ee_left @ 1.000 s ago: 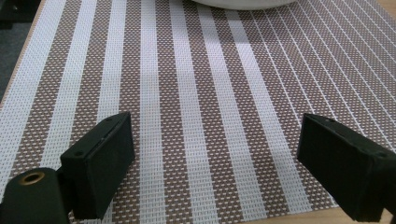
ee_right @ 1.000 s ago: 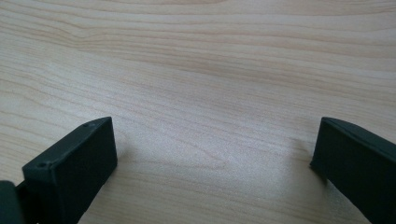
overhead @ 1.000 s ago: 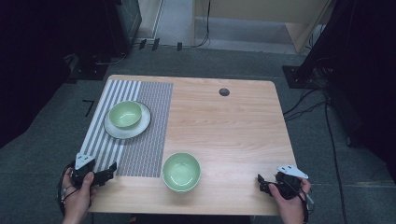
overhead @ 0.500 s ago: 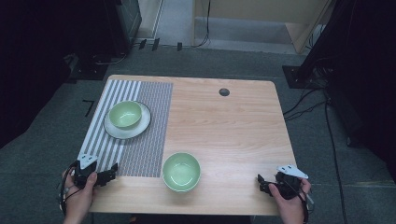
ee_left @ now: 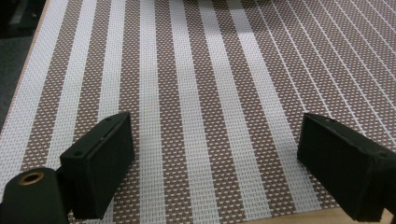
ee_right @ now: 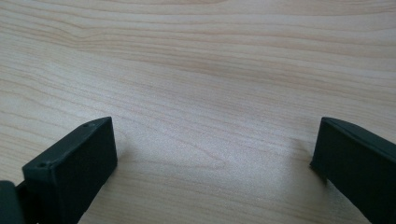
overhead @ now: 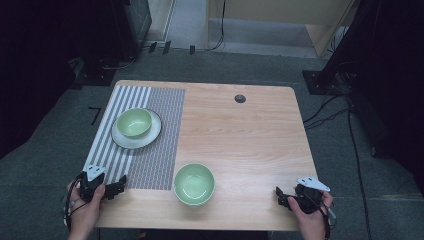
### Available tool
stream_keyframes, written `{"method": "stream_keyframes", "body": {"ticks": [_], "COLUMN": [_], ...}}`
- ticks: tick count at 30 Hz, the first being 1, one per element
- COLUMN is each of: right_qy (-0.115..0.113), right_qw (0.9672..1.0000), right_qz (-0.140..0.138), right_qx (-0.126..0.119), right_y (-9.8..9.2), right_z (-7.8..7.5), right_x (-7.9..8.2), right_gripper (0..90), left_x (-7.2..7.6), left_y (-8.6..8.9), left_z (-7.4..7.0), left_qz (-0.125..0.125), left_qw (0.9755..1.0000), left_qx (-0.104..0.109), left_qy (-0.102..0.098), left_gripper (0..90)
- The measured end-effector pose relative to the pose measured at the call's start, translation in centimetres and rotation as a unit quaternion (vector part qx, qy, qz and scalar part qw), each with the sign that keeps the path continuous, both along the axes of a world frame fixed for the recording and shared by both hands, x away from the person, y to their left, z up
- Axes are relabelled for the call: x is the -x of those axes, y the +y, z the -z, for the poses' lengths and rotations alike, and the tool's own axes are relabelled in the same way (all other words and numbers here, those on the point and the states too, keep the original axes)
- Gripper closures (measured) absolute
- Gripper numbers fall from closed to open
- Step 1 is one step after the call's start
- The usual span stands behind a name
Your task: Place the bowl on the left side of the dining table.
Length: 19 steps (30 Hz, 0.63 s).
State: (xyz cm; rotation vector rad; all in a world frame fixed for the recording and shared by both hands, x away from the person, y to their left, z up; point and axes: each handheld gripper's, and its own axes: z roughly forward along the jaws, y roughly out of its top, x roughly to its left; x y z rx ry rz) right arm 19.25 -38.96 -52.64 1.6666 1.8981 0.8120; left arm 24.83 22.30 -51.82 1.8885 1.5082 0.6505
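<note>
A green bowl (overhead: 194,183) stands on the bare wood near the table's front edge. A second green bowl (overhead: 134,122) sits on a white plate (overhead: 150,137) on the striped placemat (overhead: 160,125) at the left. My left gripper (overhead: 119,186) rests at the mat's front left corner, pointing right toward the near bowl. In the left gripper view its jaws are open over the mat's weave (ee_left: 201,93), and the left gripper (ee_left: 215,158) holds nothing. My right gripper (overhead: 280,197) lies at the front right, and the right gripper (ee_right: 212,163) is open over bare wood (ee_right: 201,70).
A small black round disc (overhead: 240,98) is set into the table near its far edge. Dark equipment and cables lie on the grey floor around the table. The table's front edge (overhead: 200,226) runs just below both grippers.
</note>
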Motion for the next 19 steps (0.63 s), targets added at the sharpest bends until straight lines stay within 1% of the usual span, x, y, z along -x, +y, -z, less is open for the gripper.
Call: {"method": "stream_keyframes", "body": {"ticks": [16,19], "right_qy": [0.000,0.000], "right_qw": [1.0000,1.0000], "right_qz": [0.000,0.000], "right_qx": [0.000,0.000], "right_y": [0.00,0.00], "right_z": [0.00,0.00], "right_x": [0.00,0.00], "right_gripper": [0.0,0.0], "left_x": [0.00,0.00], "left_y": [-0.02,-0.14], "left_z": [0.01,-0.01], "left_qz": [0.000,-0.010], "left_qw": [1.0000,1.0000], "left_qx": [-0.001,0.000], "left_qy": [0.000,0.000], "left_gripper": [10.1,10.2]}}
